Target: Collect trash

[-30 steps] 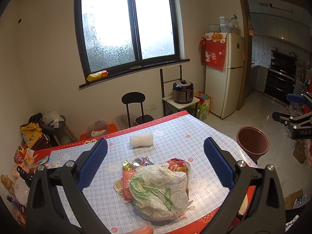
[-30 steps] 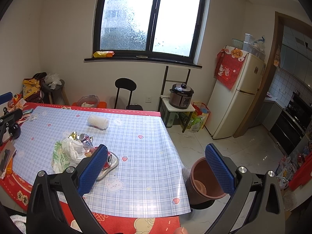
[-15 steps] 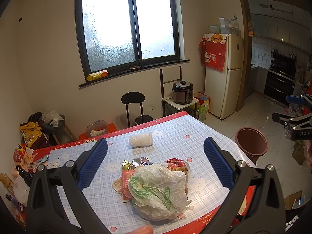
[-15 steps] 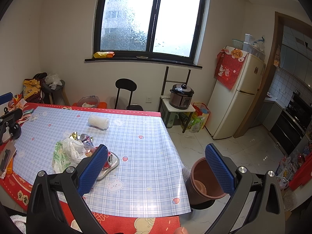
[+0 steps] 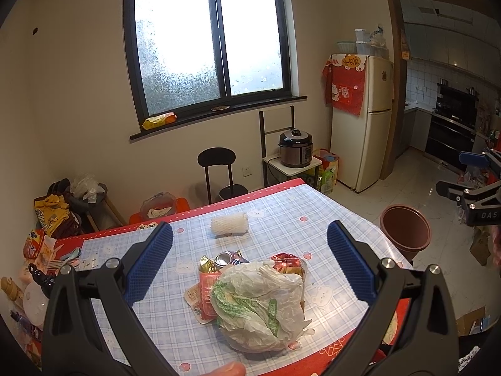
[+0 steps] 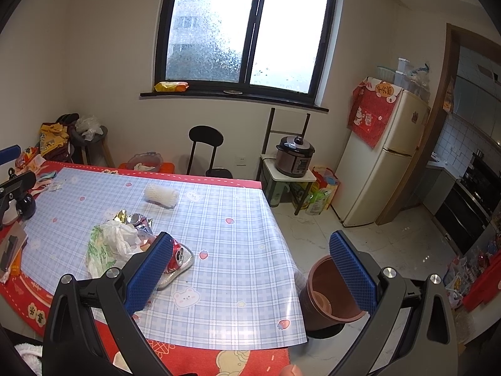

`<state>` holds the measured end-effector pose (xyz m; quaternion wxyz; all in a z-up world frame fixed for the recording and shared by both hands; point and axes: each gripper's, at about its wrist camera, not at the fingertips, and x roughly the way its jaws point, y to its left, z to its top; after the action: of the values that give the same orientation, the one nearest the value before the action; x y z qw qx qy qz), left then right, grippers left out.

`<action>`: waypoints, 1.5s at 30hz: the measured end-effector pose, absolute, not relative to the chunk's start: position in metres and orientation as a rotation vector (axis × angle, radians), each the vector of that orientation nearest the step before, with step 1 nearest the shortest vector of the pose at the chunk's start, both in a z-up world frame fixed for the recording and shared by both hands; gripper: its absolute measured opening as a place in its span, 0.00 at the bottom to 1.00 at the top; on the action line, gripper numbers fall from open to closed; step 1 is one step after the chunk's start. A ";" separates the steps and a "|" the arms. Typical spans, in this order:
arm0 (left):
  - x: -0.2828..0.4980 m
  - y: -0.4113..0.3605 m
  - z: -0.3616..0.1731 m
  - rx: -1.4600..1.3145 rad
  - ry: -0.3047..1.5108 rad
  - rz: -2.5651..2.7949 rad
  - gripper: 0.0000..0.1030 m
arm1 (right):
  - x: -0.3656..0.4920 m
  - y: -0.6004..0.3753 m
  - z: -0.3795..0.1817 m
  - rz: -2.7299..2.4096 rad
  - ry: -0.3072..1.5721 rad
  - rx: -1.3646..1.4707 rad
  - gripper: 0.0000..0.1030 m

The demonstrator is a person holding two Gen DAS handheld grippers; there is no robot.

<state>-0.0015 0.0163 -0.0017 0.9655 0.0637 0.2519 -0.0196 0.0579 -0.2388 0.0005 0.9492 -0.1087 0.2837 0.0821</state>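
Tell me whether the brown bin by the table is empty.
Nearly empty: in the right wrist view, the brown bin stands upright on the floor, with only something pale lying at its bottom.

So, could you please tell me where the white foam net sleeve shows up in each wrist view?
Left wrist view: the white foam net sleeve lies at centre, beyond the trash pile on the table.
Right wrist view: the sleeve sits upper left on the table.
Shared landmark: the brown bin on the floor off the table's corner.
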 end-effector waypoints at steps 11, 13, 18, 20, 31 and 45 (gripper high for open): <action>-0.001 0.021 -0.001 0.106 0.516 -0.037 0.95 | 0.057 -0.236 0.001 0.176 0.580 -0.223 0.96; -0.001 0.025 -0.002 0.087 0.519 -0.041 0.95 | 0.058 -0.233 0.001 0.186 0.583 -0.220 0.96; 0.005 0.050 -0.014 -0.023 0.528 -0.061 0.95 | 0.067 -0.226 -0.021 0.272 0.600 -0.159 0.96; 0.007 0.063 -0.028 -0.053 0.532 -0.047 0.95 | 0.071 -0.218 -0.035 0.303 0.617 -0.144 0.96; 0.006 0.142 -0.105 -0.195 0.633 0.080 0.95 | 0.097 -0.143 -0.125 0.472 0.747 -0.092 0.96; -0.001 0.230 -0.183 -0.345 0.757 0.207 0.95 | 0.089 0.022 -0.199 0.649 0.853 -0.434 0.96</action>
<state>-0.0008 0.2299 -0.1830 0.9096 -0.1673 0.3669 0.1005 0.0886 0.0225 -0.1995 0.8374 -0.2052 0.4032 0.3066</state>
